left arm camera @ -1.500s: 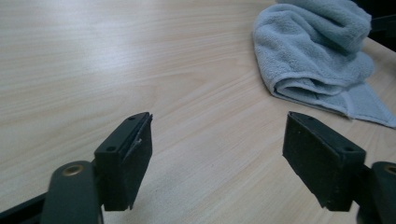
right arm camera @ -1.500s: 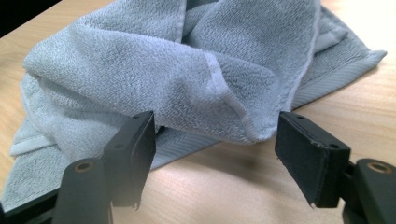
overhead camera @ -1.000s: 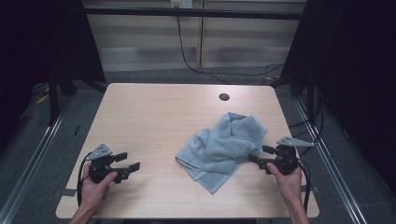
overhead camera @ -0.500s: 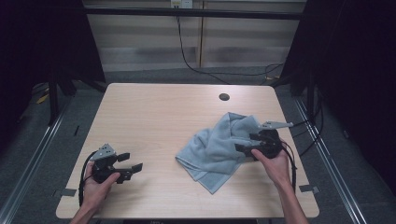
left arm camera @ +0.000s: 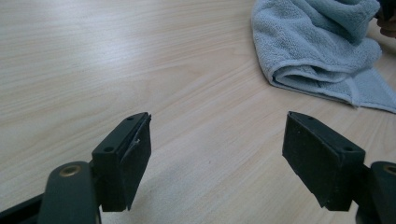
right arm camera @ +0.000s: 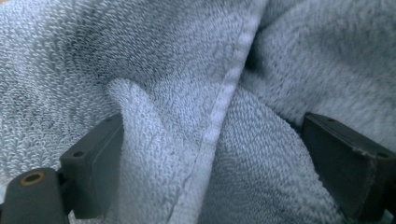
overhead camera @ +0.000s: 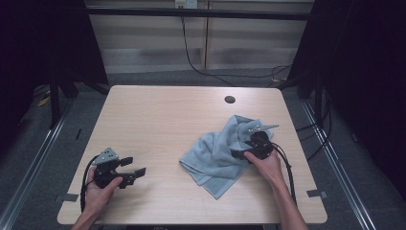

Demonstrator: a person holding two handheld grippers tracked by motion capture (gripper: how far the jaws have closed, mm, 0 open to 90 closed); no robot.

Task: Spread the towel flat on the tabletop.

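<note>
Right gripper (overhead camera: 238, 154) pushed into a crumpled towel, left gripper (overhead camera: 135, 166) idle on the wooden surface (overhead camera: 163, 120).

The light blue towel (overhead camera: 225, 151) lies bunched on the right half of the surface; the right gripper's jaws are spread wide with a fold and hemmed edge of the terry cloth bulging between them, not yet pinched. The left gripper rests near the front left corner, well apart from the towel, its jaws spread over bare wood.
</note>
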